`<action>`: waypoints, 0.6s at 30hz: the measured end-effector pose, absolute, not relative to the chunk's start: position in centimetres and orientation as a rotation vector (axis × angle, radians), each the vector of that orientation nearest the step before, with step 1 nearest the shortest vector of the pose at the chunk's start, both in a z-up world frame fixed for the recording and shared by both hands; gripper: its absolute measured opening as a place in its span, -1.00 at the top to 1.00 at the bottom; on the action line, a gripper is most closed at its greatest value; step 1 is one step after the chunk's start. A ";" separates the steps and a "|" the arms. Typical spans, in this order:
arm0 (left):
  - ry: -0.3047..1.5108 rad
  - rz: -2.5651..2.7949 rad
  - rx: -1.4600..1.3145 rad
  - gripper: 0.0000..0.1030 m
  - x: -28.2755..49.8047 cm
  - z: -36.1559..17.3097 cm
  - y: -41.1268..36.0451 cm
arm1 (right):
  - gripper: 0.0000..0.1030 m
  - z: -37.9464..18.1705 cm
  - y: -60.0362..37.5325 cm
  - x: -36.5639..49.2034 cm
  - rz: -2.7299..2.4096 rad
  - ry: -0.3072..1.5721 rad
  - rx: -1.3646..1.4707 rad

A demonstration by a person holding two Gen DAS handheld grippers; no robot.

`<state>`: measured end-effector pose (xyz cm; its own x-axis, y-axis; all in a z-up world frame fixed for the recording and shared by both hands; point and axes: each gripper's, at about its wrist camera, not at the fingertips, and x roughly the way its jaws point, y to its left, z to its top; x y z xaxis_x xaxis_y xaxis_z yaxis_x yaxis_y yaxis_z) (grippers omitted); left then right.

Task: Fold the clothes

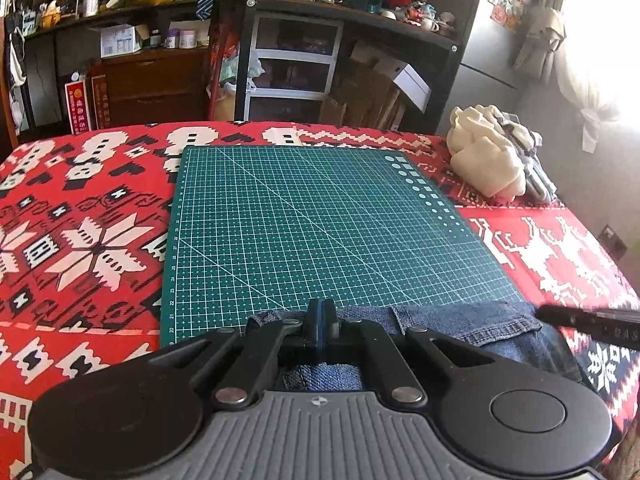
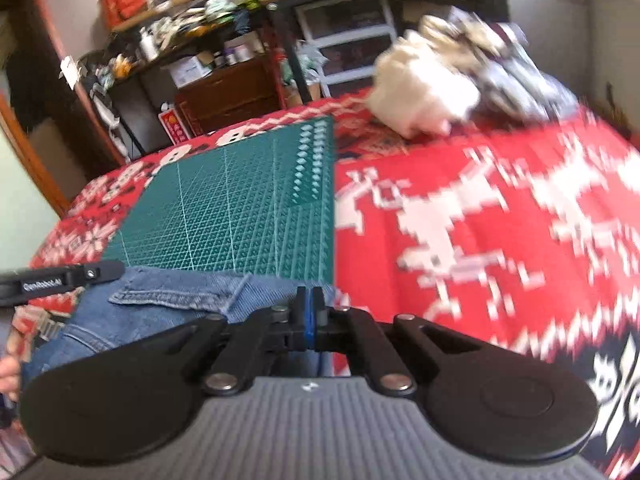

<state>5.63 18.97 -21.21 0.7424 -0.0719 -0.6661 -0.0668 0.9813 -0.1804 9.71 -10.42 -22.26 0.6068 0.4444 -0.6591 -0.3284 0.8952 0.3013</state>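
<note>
**Jeans at the near edge of the mat, pinched by both my tongs**

Jeans [image 1: 460,322]: blue denim, bunched along the near edge of the green cutting mat [image 1: 320,220], partly on the mat and partly spilling over the near right onto the red patterned cloth [image 1: 80,240]. A stitched seam or flap edge shows on top in both views.

Left tongs [image 1: 320,320]: fingers pressed together, with denim lying under and around the tips; they appear to be pinching the jeans near the mat's near edge, toward the left end of the garment.

Right tongs [image 2: 308,316]: fingers pressed together on the right end of the jeans, just by the mat's near right corner. This view is blurred, so fine detail is lost.

Each tongs shows in the other's camera as a dark bar at the picture's edge, near the denim.

Cutting mat: green, white grid lines, a column of white shapes down its right side; lies flat in the middle of the red cloth.

Red cloth: covers the whole table, white and black snowflake and deer patterns.

Pile of clothes [image 1: 492,156]: cream and grey pieces heaped at the far right of the table, well apart from the jeans.

Shelves [image 1: 152,20]: cluttered, beyond the table's far side, with a set of clear drawers [image 1: 294,68] beside them.
</note>
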 end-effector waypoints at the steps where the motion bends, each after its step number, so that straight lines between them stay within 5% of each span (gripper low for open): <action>1: 0.735 -0.006 -0.206 0.93 5.6 -21.2 19.1 | 1.00 -22.2 -10.8 9.5 0.442 0.808 0.160; 11: 0.758 -0.122 -0.310 0.94 3.6 -18.8 18.3 | 0.89 -18.5 -7.1 6.7 0.630 0.738 0.074; 18: 0.796 -0.135 -0.188 0.94 2.9 -20.8 15.8 | 1.00 -21.6 -3.9 5.9 0.637 0.782 -0.086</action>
<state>2.88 15.80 -20.80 0.6922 -0.1906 -0.6961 0.0497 0.9748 -0.2176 5.94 -3.89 -21.56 0.5334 0.5026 -0.6804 -0.5642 0.8107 0.1565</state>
